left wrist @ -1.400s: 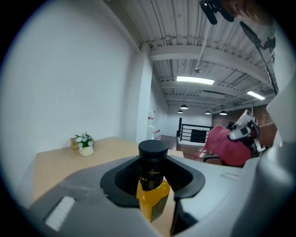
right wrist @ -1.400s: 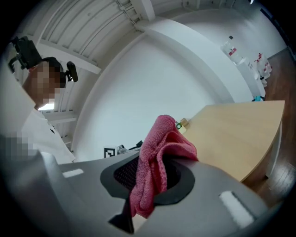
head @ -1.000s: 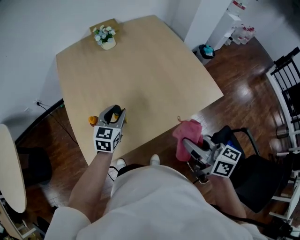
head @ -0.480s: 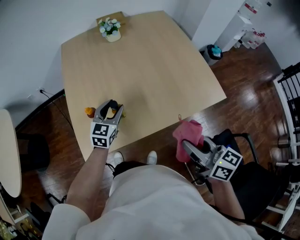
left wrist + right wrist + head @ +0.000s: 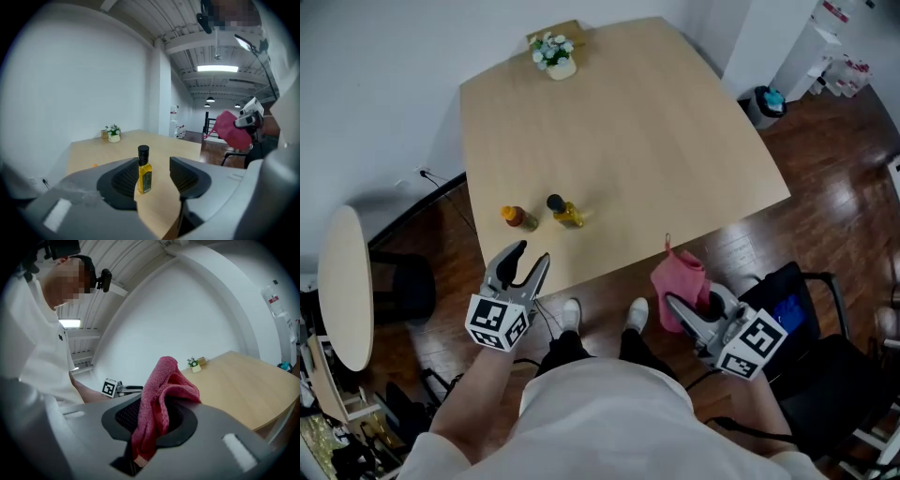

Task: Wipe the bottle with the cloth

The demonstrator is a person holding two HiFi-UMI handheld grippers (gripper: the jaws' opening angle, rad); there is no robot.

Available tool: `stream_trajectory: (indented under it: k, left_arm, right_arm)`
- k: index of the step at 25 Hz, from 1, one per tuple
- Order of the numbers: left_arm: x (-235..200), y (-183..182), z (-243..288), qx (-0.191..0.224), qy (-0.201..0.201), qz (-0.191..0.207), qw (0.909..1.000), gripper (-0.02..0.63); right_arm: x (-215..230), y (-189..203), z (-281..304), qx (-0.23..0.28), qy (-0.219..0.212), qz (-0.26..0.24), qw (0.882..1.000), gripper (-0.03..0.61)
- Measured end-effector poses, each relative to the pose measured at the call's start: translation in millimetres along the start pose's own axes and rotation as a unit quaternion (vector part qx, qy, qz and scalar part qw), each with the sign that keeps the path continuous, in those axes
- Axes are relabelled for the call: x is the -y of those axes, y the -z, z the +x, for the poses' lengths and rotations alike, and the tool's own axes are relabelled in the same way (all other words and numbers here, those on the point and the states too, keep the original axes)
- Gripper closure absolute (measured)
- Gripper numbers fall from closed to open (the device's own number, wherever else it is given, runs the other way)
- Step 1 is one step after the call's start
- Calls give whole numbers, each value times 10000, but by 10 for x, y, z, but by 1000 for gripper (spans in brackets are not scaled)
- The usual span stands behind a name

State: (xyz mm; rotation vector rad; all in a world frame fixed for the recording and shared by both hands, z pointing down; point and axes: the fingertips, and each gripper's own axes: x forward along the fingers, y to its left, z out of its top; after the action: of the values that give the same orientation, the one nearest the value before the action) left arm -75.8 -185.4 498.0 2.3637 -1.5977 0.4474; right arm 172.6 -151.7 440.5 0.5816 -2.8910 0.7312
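Note:
A small bottle (image 5: 565, 213) of yellow oil with a black cap stands upright and free on the wooden table (image 5: 656, 141) near its front edge. My left gripper (image 5: 532, 253) is open and empty, just off the table's near edge, short of the bottle. In the left gripper view the bottle (image 5: 144, 171) shows beyond the gap of the left gripper (image 5: 152, 176). To the right, my right gripper (image 5: 684, 309) is shut on a pink cloth (image 5: 680, 279) off the table's edge. The cloth (image 5: 161, 401) hangs bunched from the right gripper (image 5: 157, 416).
A small orange-capped bottle (image 5: 517, 217) lies left of the oil bottle. A flower pot (image 5: 554, 54) sits at the table's far edge. A round side table (image 5: 345, 281) is at the left, a dark chair (image 5: 797, 319) at the right, over wooden floor.
My left gripper has let go of the bottle and drawn back off the table's near edge. The bottle stays standing. The right gripper still holds the cloth in much the same place.

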Motion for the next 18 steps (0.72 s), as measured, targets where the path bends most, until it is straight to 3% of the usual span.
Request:
stream_trajectory:
  k: [2, 6, 10, 15, 18]
  left_arm:
    - [35, 52, -258, -29, 88, -209, 9997, 394]
    - [89, 238, -805, -103, 319, -165, 9993, 394]
    - [43, 348, -1436, 167, 723, -176, 9971, 394]
    - [-229, 667, -2604, 411, 1295, -111, 9907, 394]
    - [-411, 894, -3155, 455, 1635, -237, 9852, 439]
  right_arm:
    - [-72, 74, 78, 35, 42, 0, 10000, 503]
    - [-507, 198, 243, 92, 149, -170, 9997, 503]
    - [-1024, 382, 442, 60, 394, -551, 9977, 503]
    - [-2000, 846, 747, 235, 871, -480, 9948, 503]
    - [-2655, 1179, 887, 266, 1157, -247, 9926, 503]
